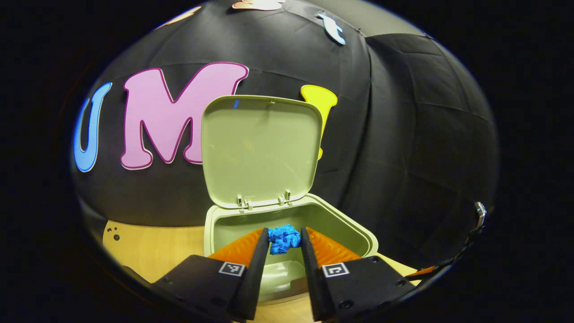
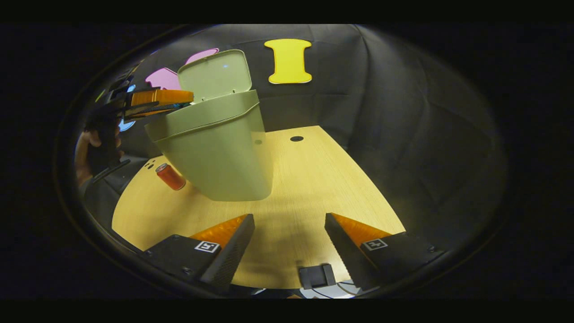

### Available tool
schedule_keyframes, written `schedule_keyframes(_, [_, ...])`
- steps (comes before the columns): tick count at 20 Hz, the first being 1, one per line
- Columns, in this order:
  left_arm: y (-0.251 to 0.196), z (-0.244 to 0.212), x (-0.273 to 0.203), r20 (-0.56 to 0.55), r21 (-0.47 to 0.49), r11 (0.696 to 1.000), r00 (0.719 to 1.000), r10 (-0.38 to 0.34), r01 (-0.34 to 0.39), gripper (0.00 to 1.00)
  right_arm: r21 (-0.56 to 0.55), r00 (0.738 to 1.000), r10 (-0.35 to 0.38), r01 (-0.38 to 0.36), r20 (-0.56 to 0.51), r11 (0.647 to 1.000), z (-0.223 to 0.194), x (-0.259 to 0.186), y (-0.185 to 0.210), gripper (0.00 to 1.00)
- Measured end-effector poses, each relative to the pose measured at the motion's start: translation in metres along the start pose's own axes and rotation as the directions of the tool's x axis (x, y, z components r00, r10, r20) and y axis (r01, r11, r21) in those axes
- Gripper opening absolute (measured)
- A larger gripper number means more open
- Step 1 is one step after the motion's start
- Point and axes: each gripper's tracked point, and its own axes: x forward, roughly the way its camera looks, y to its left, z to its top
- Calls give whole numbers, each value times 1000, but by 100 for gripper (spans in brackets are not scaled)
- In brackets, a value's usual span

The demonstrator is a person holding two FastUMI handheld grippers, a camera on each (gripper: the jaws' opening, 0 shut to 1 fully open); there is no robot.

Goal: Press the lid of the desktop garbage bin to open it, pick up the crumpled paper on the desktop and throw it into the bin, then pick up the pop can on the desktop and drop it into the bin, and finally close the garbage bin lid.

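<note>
The pale green bin [image 1: 358, 233] stands open, its lid [image 1: 260, 152] upright against the back wall. My left gripper [image 1: 284, 234] hangs over the bin's mouth, shut on a blue crumpled paper [image 1: 284, 239] held between its fingertips. In the right gripper view the same bin [image 2: 219, 152] stands on the wooden table [image 2: 314, 179], with the left gripper [image 2: 157, 101] reaching over its rim from the left. A red pop can [image 2: 170, 176] lies tilted on the table to the left of the bin's base. My right gripper [image 2: 289, 220] is open above bare table, in front of the bin.
A hand [image 2: 87, 150] holds the left gripper at the far left. A small black clamp [image 2: 316, 276] sits at the table's near edge. A round hole [image 2: 296, 138] marks the tabletop behind the bin.
</note>
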Motion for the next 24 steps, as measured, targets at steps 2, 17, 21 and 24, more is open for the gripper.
schedule_keyframes(2, [-2, 0, -3, 3, 12, 1000, 1000, 3, -3, 72, 1, 1000, 2, -2, -7, 1000, -4, -1, 2, 99])
schedule_keyframes(17, [152, -50, -167, -19, -62, 935, 937, 348, -349, 97, -152, 991, 129, -134, -43, 979, -23, 1, 110, 99])
schedule_keyframes(21, [202, -97, -235, -102, -130, 876, 885, 455, -465, 98, -210, 978, 199, -206, -54, 956, -28, 6, 164, 99])
schedule_keyframes(24, [235, -130, -275, -164, -186, 829, 848, 504, -528, 98, -244, 969, 244, -246, -39, 938, -28, 13, 209, 99])
